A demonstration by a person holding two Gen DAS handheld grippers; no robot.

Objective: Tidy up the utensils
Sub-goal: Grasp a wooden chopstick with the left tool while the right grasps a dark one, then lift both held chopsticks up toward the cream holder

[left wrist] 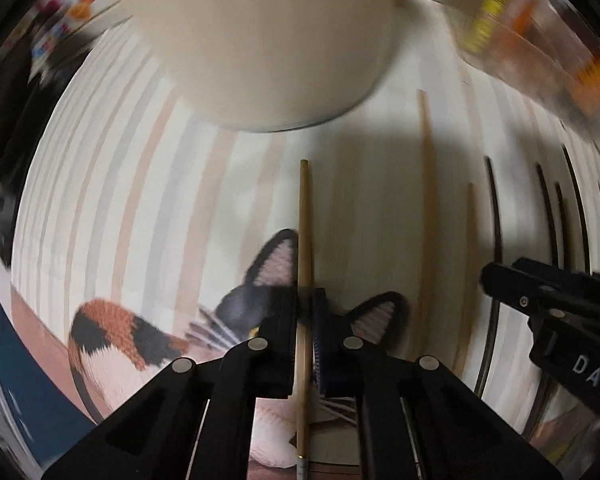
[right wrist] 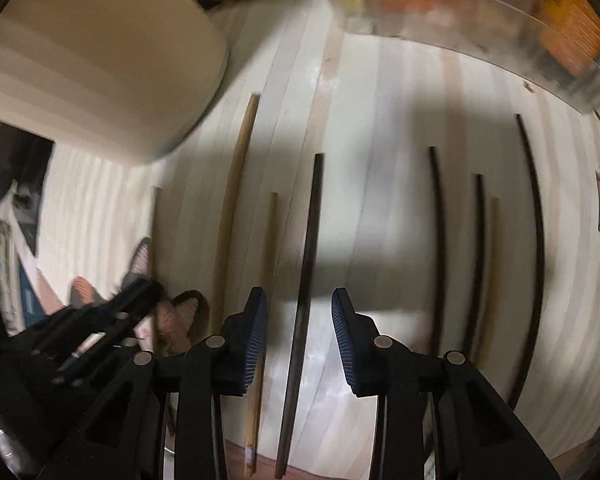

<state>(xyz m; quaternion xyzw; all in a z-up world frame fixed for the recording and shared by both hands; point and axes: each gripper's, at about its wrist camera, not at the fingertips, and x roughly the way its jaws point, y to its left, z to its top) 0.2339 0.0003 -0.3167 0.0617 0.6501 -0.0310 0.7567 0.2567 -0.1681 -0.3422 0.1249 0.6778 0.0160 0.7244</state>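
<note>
On striped tabletop (left wrist: 120,200), left claw (left wrist: 306,320) is clamping light chopstick (left wrist: 304,216); right claw (right wrist: 300,320), apart, is straddling dark chopstick (right wrist: 310,240) — close centred before lifting.

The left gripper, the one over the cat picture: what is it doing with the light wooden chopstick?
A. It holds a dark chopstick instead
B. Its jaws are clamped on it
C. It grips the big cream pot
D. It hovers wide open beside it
B: the left gripper has its pads pressed against both sides of the light wooden chopstick, which runs straight between them over the cat picture.
</note>
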